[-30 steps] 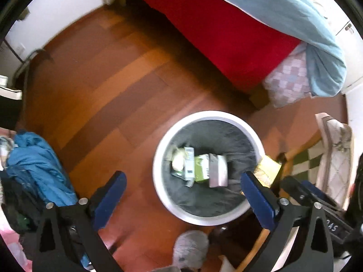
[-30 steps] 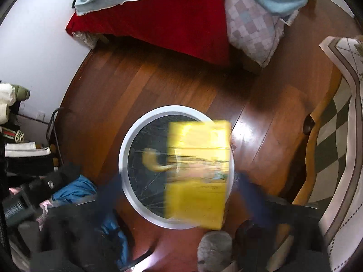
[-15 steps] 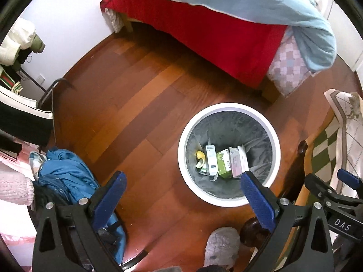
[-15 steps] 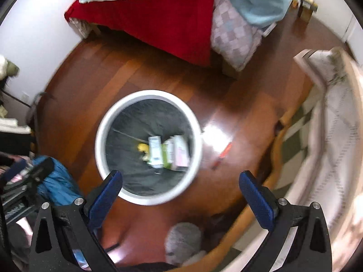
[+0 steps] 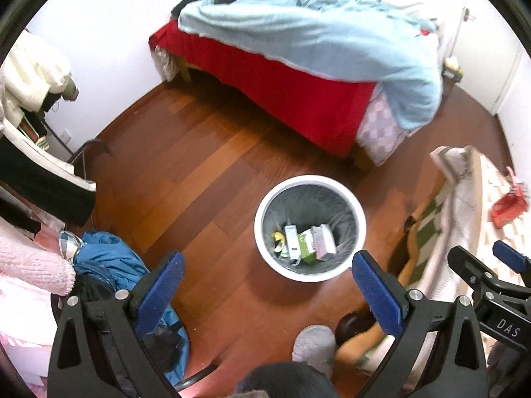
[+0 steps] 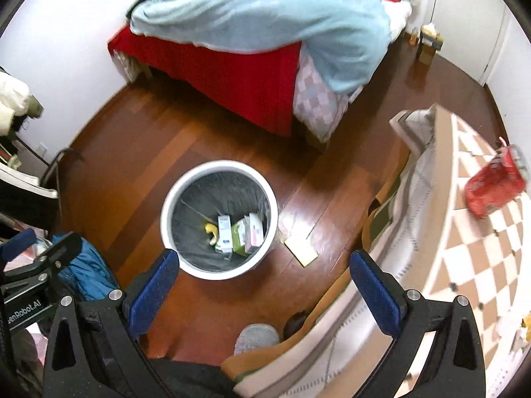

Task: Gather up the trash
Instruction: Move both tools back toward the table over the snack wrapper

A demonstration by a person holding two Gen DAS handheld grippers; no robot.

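Both pairs of blue-padded tongs, left point(image 5: 264, 287) and right point(image 6: 262, 285), gape empty above the white round plastic bin point(image 6: 219, 219), while a crumpled red soft-drink can point(image 6: 494, 187) lies on the checked table point(image 6: 464, 242), probably light, thin-walled, slippery, best pinched across its middle.

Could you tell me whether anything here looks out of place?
Yes: a flat yellow packet lies on the wooden floor just beside the white trash bin, not inside it with the other trash, as if it missed.

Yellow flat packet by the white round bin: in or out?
Out. The yellow flat packet lies on the wooden floor just outside the white round bin's rim, right side in the right wrist view.
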